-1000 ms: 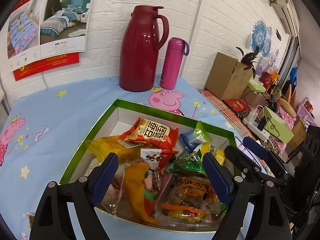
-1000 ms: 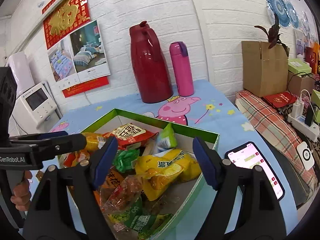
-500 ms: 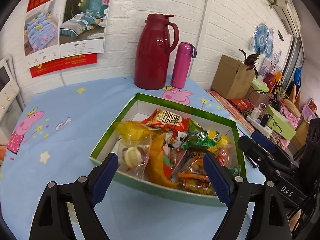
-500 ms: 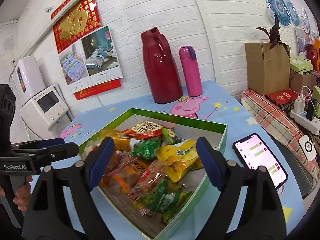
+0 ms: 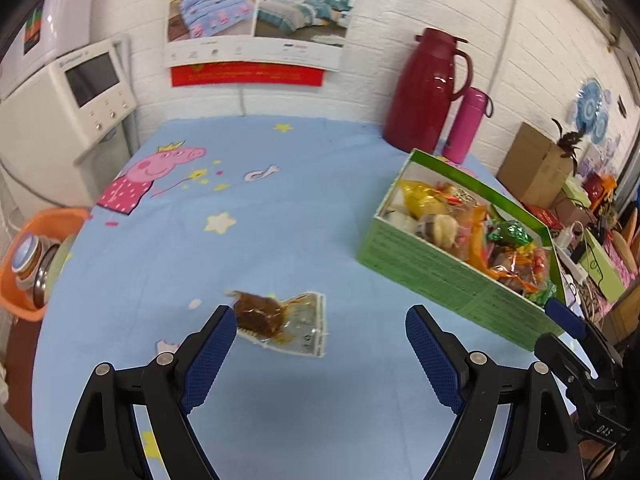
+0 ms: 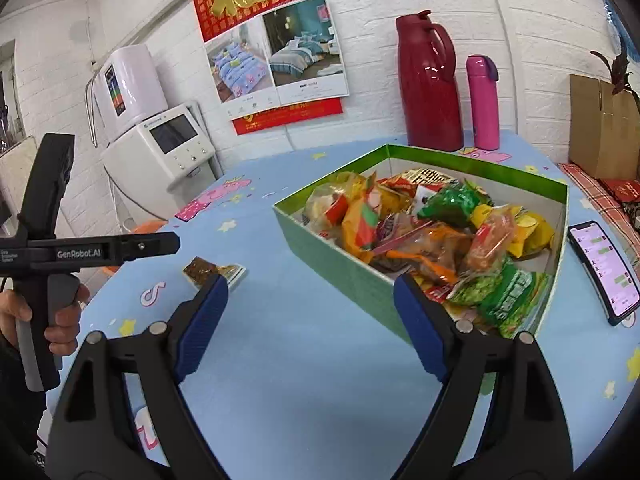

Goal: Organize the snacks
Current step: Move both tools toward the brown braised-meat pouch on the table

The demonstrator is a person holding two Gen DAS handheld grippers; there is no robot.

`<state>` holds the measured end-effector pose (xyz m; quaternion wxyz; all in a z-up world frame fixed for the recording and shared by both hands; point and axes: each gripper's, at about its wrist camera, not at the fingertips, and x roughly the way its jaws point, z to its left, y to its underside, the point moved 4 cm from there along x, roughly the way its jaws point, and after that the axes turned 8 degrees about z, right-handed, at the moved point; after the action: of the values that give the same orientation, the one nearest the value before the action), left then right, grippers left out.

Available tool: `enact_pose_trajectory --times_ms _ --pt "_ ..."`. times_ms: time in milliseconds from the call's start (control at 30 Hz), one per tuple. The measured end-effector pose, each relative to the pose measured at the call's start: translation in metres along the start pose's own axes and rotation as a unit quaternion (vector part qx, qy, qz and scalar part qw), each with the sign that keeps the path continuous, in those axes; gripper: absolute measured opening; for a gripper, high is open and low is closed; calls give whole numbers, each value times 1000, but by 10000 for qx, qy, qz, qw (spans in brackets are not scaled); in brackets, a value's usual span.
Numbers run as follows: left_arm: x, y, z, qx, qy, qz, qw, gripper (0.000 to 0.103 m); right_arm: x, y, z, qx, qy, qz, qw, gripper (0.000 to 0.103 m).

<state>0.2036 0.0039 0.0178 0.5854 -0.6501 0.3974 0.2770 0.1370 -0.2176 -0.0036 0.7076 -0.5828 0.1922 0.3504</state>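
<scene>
A round bench [image 5: 304, 208] covered in a light blue cartoon-pig cloth holds a green cardboard box [image 5: 444, 276] heaped with wrapped snacks [image 6: 436, 232] in yellow, orange, red and green. The box sits toward the right side of the bench. One clear snack packet [image 5: 280, 322] with a dark brown piece inside lies alone on the cloth, well apart from the box, to its left. The left claw [image 5: 316, 344] hangs over the bench with its blue-padded fingers spread wide and nothing between them; the lone packet lies just ahead of its left finger. The right claw [image 6: 310, 312] is also spread wide and empty, with its right finger in front of the near corner of the box. In the right wrist view a hand [image 6: 60, 316] grips the handle of the left claw at the bench edge. A phone [image 6: 604, 270] with a lit screen lies just beside the box on its right. At the back of the bench, by the white brick wall, stand a dark red jug [image 6: 430, 84] and a pink bottle [image 6: 482, 102] side by side.
</scene>
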Motion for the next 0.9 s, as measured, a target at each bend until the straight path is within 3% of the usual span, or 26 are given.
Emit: enact_pose_trajectory --times_ms 300,467,600,633,800,900 --pt "51 -5 50 -325 -37 375 9988 88 17 15 28 -195 -53 330 9993 85" --pt "70 -12 59 -293 98 525 9981 71 29 21 36 -269 -57 537 9982 85" --pt "78 -4 50 -89 395 776 9962 40 36 23 41 -310 -88 657 9973 85" --pt "81 2 45 -45 575 902 9942 37 38 24 42 -317 -95 682 9971 85" --pt "72 32 14 230 1156 1092 9870 36 44 26 43 -362 -74 790 9962 85" --pt "60 35 10 253 1107 926 9892 37 46 28 43 -326 -114 855 9957 85"
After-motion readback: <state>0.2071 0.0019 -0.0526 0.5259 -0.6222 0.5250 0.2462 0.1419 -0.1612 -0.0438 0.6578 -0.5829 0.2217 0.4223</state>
